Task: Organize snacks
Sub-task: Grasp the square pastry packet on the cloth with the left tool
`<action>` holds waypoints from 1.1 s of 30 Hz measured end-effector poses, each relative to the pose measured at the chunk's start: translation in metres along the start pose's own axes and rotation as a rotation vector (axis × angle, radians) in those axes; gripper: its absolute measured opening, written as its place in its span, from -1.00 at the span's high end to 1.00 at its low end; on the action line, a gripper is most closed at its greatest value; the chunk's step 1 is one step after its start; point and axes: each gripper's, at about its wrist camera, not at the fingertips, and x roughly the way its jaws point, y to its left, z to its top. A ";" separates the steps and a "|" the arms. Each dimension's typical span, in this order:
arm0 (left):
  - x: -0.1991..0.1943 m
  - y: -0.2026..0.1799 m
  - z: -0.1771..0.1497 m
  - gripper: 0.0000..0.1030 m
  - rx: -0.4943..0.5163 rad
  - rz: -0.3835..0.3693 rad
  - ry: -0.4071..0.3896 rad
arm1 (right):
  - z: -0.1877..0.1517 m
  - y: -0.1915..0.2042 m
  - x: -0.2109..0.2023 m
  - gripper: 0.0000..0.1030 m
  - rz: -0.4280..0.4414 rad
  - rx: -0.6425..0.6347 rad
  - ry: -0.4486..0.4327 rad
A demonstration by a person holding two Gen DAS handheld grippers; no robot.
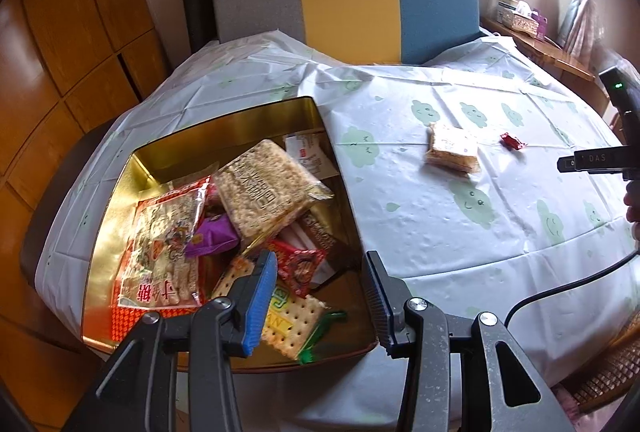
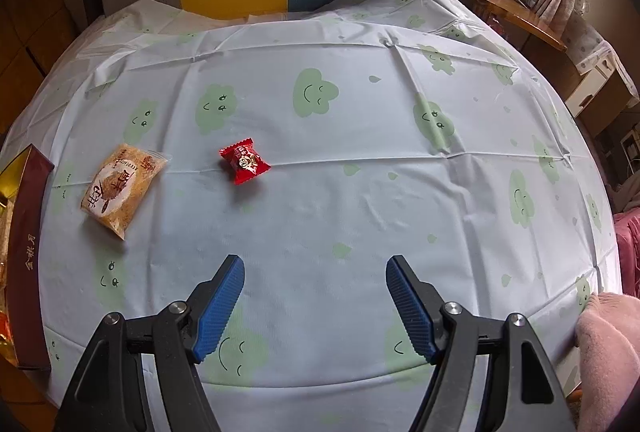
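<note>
Snacks left on the tablecloth (image 2: 360, 192), a red candy (image 2: 244, 160) and a brown packet (image 2: 120, 188) lying diagonally, sit ahead-left of the empty, open right gripper (image 2: 316, 308), the nearer one, while the left gripper (image 1: 320, 296), open and empty, hovers over the tin (image 1: 240, 120).

the tin (image 1: 240, 120) i'm over looks like metal, shiny gold inside and throwing glare on its walls. the snack packs (image 1: 264, 188) in it are glossy crinkly plastic film, same as the red candy (image 2: 245, 161) and the clear-wrapped crisp bar (image 2: 120, 188) out on the table. the tablecloth (image 2: 360, 212) reads as thin plastic sheet, smooth with a soft sheen and fold creases. my finger pads (image 2: 218, 306) are ribbed matt blue rubber on matt black arms. the cabinet (image 1: 60, 52) is polished wood.
</note>
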 end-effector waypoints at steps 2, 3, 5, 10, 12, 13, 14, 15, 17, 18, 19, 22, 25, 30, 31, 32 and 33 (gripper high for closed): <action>0.002 -0.006 0.004 0.12 0.008 -0.010 0.004 | 0.001 0.000 -0.001 -0.45 0.002 0.003 -0.003; 0.005 -0.008 0.006 0.12 0.013 -0.019 0.011 | 0.001 0.000 -0.001 -0.45 0.001 0.004 -0.005; 0.012 -0.013 0.010 0.12 0.009 -0.033 0.036 | 0.001 -0.001 -0.004 -0.45 0.000 0.005 -0.013; 0.024 -0.030 0.025 0.12 0.020 -0.071 0.069 | 0.001 0.000 -0.007 -0.45 0.003 0.004 -0.023; 0.029 -0.038 0.036 0.12 0.025 -0.103 0.072 | 0.002 -0.001 -0.008 -0.45 0.007 0.008 -0.028; 0.031 -0.043 0.041 0.09 0.033 -0.116 0.071 | 0.002 -0.001 -0.009 -0.45 0.011 0.010 -0.031; 0.035 -0.049 0.047 0.02 0.047 -0.122 0.068 | 0.002 -0.002 -0.010 -0.45 0.014 0.013 -0.035; 0.038 -0.056 0.052 -0.01 0.062 -0.126 0.061 | 0.002 -0.002 -0.011 -0.45 0.016 0.016 -0.038; 0.048 -0.068 0.064 -0.09 0.097 -0.140 0.058 | 0.003 -0.003 -0.012 -0.45 0.023 0.021 -0.042; 0.054 -0.074 0.070 -0.19 0.117 -0.151 0.065 | 0.003 -0.004 -0.012 -0.45 0.027 0.024 -0.044; 0.060 -0.080 0.075 -0.25 0.128 -0.159 0.071 | 0.004 -0.004 -0.013 -0.45 0.030 0.027 -0.046; 0.080 -0.094 0.091 -0.50 0.135 -0.186 0.090 | 0.004 -0.005 -0.014 -0.45 0.040 0.035 -0.048; 0.098 -0.109 0.104 -0.52 0.160 -0.212 0.102 | 0.005 -0.006 -0.015 -0.45 0.050 0.041 -0.048; 0.130 -0.130 0.115 -0.53 0.217 -0.210 0.133 | 0.005 -0.007 -0.014 -0.45 0.070 0.043 -0.045; 0.136 -0.132 0.116 -0.53 0.218 -0.218 0.141 | 0.006 -0.007 -0.014 -0.45 0.074 0.043 -0.044; 0.142 -0.135 0.118 -0.53 0.222 -0.226 0.152 | 0.006 -0.007 -0.014 -0.45 0.076 0.044 -0.044; 0.147 -0.137 0.119 -0.53 0.226 -0.227 0.161 | 0.006 -0.007 -0.014 -0.45 0.079 0.047 -0.043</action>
